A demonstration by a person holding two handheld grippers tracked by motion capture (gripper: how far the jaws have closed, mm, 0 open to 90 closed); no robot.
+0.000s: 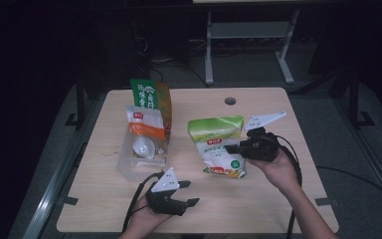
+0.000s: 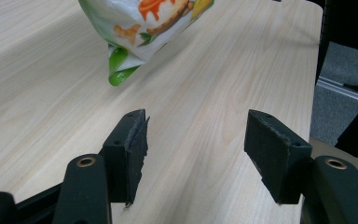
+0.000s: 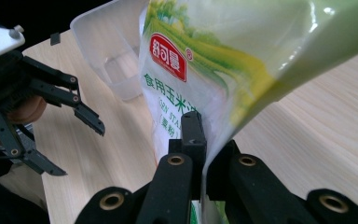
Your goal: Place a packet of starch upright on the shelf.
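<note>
Green-and-white bag [image 1: 220, 145]: one glossy plastic pouch with red and yellow print, slightly right of the high view's centre, pinched at its right edge; its lower end seemed to be off the board, though contact there could not be told.
Right gripper [image 1: 235, 148]: its jaws were pressed together on the bag's thin side seam; in the right gripper view the pouch [image 3: 223, 70] rose from between the black jaws and leaned toward the upper right.
Left gripper [image 1: 189, 193]: at the lower centre-left of the high view, jaws spread with nothing between them; in the left gripper view its two rough black pads [image 2: 137, 149] stood wide apart over bare wood, the bag's green corner [image 2: 121, 70] well above them in the frame.
Clear container [image 1: 142, 154]: one translucent plastic tub, left of the bag, holding a smaller orange-labelled packet [image 1: 144, 127]; its rim [image 3: 107, 42] showed at the upper left of the right gripper view.
Green-and-orange carton [image 1: 151, 99]: one upright box, just behind the tub.
Between bag and tub: a strip of bare board, nothing in it.
Table [image 1: 278, 199]: one pale wood-grain top, rounded corners, a small round hole [image 1: 230, 101] near its far edge.
Count: two grippers, one bag, one tub, one packet, one carton.
</note>
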